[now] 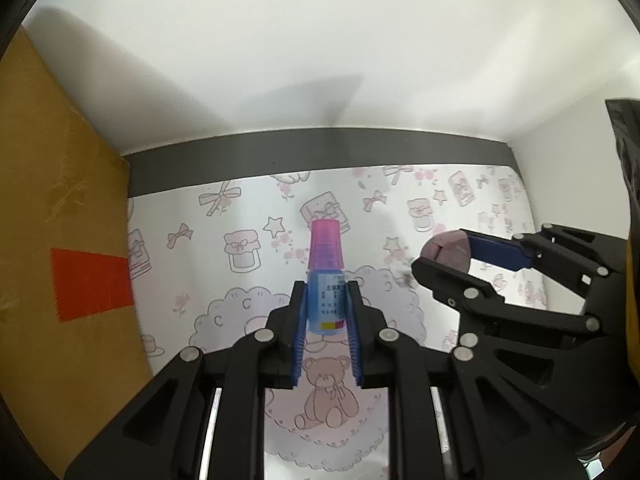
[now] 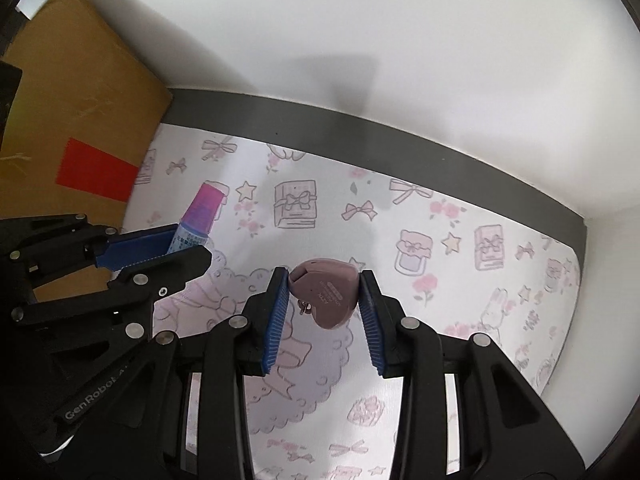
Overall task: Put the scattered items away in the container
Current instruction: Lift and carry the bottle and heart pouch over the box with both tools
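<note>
Carry step | left gripper [image 1: 326,300] clamped on pink-capped bottle [image 1: 325,276] | right gripper [image 2: 324,300] clamped on mauve heart-shaped case [image 2: 326,296] | both above patterned surface [image 2: 460,280] | next: find container, out of view, release inside

The small bottle [image 1: 325,292] is seen with a translucent blue body, a pink-magenta cap and a yellow and red strip low on its label. The heart-shaped case [image 2: 325,295] is coloured a dusty mauve, with faint lettering printed on it. Both tongs, left tongs [image 1: 326,300] and right tongs [image 2: 325,304], are black with ridged blue pads. The tabletop [image 2: 500,320] is covered in white, patterned with pink bows, stars, jars, books, roses and a teddy bear. The cardboard box [image 1: 60,200] is brown, marked with a red rectangle.
</note>
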`<state>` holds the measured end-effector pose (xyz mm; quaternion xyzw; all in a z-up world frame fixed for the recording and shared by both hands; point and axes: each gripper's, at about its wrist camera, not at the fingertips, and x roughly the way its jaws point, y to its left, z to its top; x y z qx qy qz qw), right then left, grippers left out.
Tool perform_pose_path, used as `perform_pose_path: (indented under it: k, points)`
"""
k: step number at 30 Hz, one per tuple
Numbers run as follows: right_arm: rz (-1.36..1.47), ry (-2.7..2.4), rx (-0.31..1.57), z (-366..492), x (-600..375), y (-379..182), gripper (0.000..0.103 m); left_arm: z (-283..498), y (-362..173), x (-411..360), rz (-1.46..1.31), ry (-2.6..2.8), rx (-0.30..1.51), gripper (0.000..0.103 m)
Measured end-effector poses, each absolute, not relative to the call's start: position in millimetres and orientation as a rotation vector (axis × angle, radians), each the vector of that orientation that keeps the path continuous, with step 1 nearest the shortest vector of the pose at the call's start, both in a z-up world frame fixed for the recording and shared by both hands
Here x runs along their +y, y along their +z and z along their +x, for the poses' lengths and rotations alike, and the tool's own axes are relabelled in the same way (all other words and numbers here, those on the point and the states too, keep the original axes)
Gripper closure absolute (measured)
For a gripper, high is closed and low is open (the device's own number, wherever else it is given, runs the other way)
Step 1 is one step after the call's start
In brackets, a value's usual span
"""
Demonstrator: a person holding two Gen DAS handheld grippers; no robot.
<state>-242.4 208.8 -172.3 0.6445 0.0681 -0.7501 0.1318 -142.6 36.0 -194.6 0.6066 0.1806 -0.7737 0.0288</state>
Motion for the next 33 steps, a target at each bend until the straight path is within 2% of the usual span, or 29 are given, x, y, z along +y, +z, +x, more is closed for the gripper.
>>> perform_pose_path:
  k: [5, 18, 33]
  points:
    - [1.829, -2.223, 0.179, -233.3, 175.9, -157.3, 0.066, -131.5, -172.8, 46.3, 1.822, -2.425, 0.53, 0.085]
    - [1.712, -2.336, 0.151, -192.2, 168.1, -95.5, 0.066, -95.9, -109.0, 53.6, 1.678, -2.503, 0.485, 0.085]
    - [1.63, -2.406, 0.133, -156.0, 164.5, -49.1, 0.066, -68.3, -66.8, 68.7, 1.599, -2.572, 0.432, 0.085]
